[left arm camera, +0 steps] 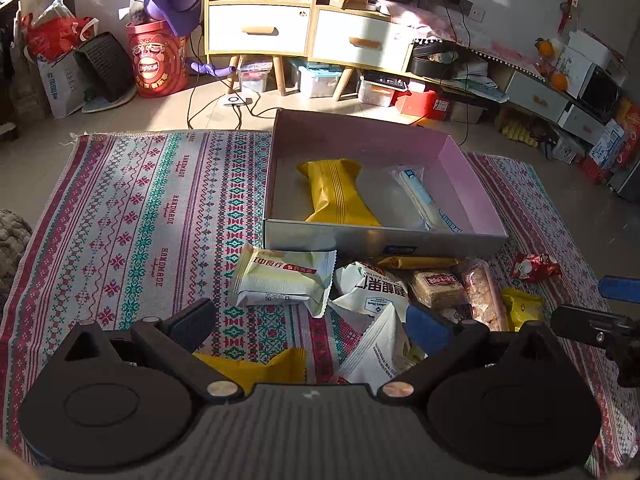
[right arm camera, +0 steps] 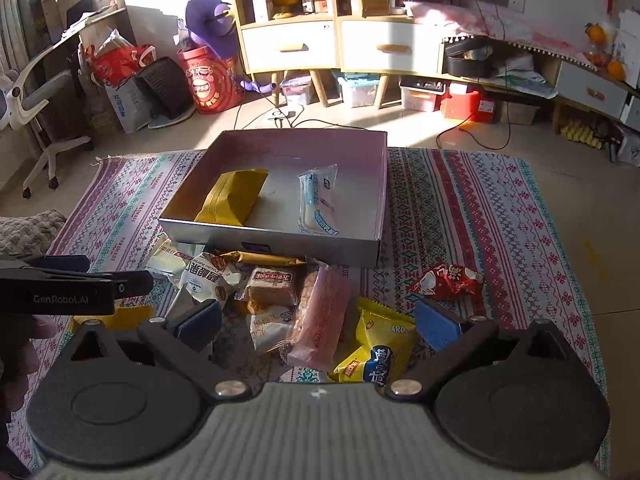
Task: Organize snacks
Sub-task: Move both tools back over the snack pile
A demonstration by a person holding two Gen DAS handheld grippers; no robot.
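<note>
A shallow pink-lined box [left arm camera: 468, 168] [right arm camera: 382, 184] sits on a patterned cloth and holds a yellow packet [left arm camera: 338, 194] [right arm camera: 232, 196] and a clear white-blue packet [left arm camera: 424, 196] [right arm camera: 318, 202]. A pile of snack packets lies in front of it: a pale green one [left arm camera: 284, 280], a white one [left arm camera: 372, 290] [right arm camera: 206, 276], a brown cake [right arm camera: 270, 286], a pink wafer pack [right arm camera: 320, 320], a yellow one [right arm camera: 376, 348], a red one [left arm camera: 534, 266] [right arm camera: 448, 280]. My left gripper [left arm camera: 312, 328] is open above the pile's left side. My right gripper [right arm camera: 318, 326] is open above the pink and yellow packets.
The patterned cloth [left arm camera: 140, 216] [right arm camera: 500, 220] covers the low surface. Behind it are the floor with cables, a yellow cabinet with drawers [left arm camera: 260, 28], storage bins, a red drum [left arm camera: 158, 60] and bags. The other gripper shows at the edge of each view.
</note>
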